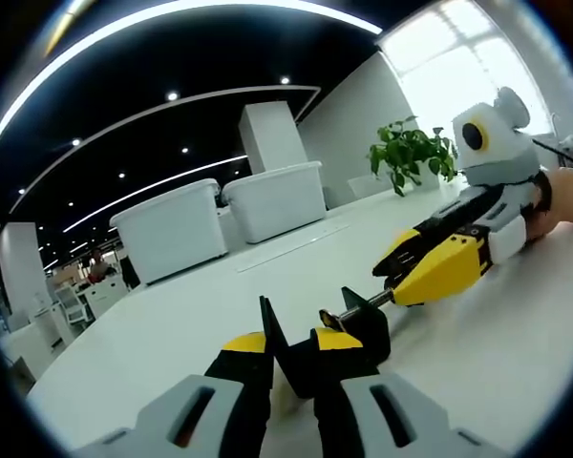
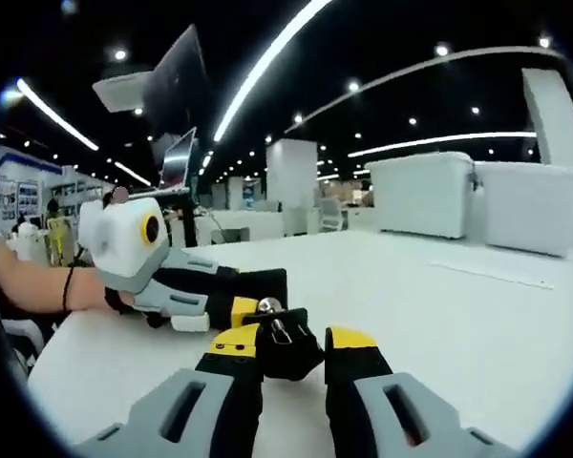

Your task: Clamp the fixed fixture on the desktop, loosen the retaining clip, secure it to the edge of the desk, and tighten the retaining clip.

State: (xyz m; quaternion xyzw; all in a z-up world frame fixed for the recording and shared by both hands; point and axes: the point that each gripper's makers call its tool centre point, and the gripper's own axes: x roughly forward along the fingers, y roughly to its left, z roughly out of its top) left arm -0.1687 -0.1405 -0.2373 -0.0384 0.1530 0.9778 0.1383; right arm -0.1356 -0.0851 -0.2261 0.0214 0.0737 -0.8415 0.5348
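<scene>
Two tools are on one small black clamp fixture here, which sits out on the white surface [image 1: 172,324], apparently away from its edges. In the left gripper view, the left tool [image 1: 291,348] has its yellow-tipped jaws closed in on the black body of the fixture [image 1: 358,329], so it looks pinched between them. The right tool [image 1: 439,262] comes in from the right side of that view, and its yellow and black jaws meet the end of the fixture's screw rod [image 1: 363,303]. Whether it's really gripping that rod or just touching it, I can't tell from here. A hand [image 1: 568,205] holds that tool at the far right.

From the right gripper view, the right tool [image 2: 291,345] has the fixture [image 2: 282,348] sitting between its jaws, with a small silver knob [image 2: 267,305] on top. The jaws look partly closed around it, but the contact is hard to make out. The left tool [image 2: 234,286] reaches in from the left, held by a hand [image 2: 95,291] with a dark wristband.

Further back there are two white bins [image 1: 220,219], a potted plant [image 1: 411,153] near a bright window, and ceiling lights.
</scene>
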